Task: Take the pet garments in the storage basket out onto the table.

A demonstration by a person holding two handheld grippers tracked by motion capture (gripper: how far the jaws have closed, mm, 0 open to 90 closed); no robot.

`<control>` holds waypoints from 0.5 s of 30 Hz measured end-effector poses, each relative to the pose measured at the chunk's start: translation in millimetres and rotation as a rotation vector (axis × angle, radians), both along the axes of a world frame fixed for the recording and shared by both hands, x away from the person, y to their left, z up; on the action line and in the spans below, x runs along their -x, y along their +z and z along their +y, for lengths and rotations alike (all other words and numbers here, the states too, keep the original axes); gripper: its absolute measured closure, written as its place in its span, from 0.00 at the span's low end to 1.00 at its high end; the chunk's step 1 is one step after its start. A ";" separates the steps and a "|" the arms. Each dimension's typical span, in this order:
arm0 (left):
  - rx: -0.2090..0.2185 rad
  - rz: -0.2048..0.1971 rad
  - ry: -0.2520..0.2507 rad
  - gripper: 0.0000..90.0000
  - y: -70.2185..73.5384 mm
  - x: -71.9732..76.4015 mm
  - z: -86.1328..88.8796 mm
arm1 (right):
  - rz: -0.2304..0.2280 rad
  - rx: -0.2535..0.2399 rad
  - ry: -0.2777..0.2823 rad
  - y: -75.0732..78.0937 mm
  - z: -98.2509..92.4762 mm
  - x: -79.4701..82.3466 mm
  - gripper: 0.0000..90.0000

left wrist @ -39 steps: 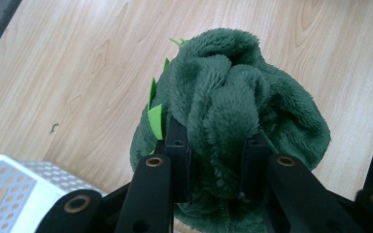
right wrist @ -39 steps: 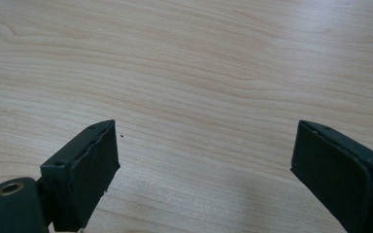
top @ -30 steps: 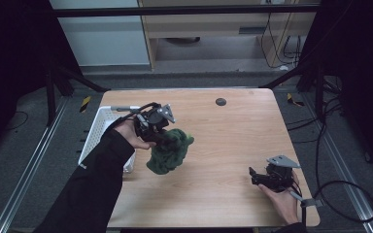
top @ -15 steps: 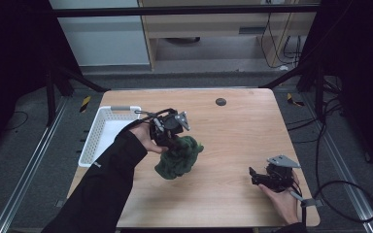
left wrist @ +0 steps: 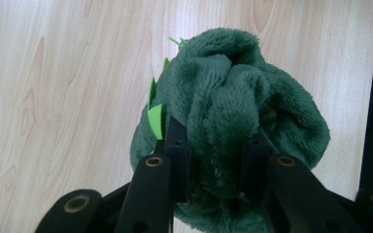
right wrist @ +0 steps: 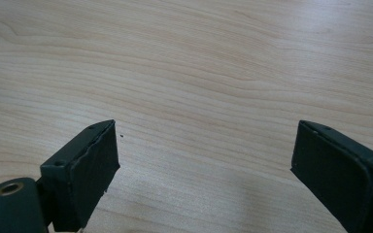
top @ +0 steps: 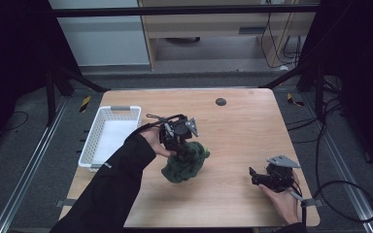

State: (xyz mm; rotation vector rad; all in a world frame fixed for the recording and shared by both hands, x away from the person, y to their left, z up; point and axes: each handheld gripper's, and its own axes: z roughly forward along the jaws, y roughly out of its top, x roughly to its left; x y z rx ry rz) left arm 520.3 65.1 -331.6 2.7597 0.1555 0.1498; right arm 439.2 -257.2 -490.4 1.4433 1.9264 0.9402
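Observation:
A dark green plush toy [top: 187, 162] with small light green felt bits [left wrist: 156, 119] hangs near the middle of the wooden table [top: 238, 124]. My left gripper [top: 182, 145] points down and is shut on a fold of the plush [left wrist: 218, 126], its jaws pressing the fabric from both sides. The toy's lower part touches or nearly touches the tabletop. At the front right, my right gripper [top: 254, 175] rests low over the table, open, its pads [right wrist: 85, 170] wide apart above bare wood [right wrist: 199, 87] with nothing between them.
A white plastic basket [top: 108, 136] stands at the table's left edge. A small dark round disc [top: 220, 101] lies near the far edge. Cables trail off the right side of the table.
My left gripper has carried the plush toy to the right, from beside the basket toward the table's middle. The right gripper has stayed in place.

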 end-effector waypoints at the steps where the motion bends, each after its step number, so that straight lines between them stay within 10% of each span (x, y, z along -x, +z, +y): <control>1: 0.002 0.002 -0.003 0.80 -1.1 0.2 -1.5 | -0.004 0.004 0.002 -0.2 -0.4 -0.1 0.11; 15: -0.021 0.047 -0.048 0.79 -32.7 0.2 -16.6 | 0.000 0.003 0.001 -0.2 -0.9 0.0 0.11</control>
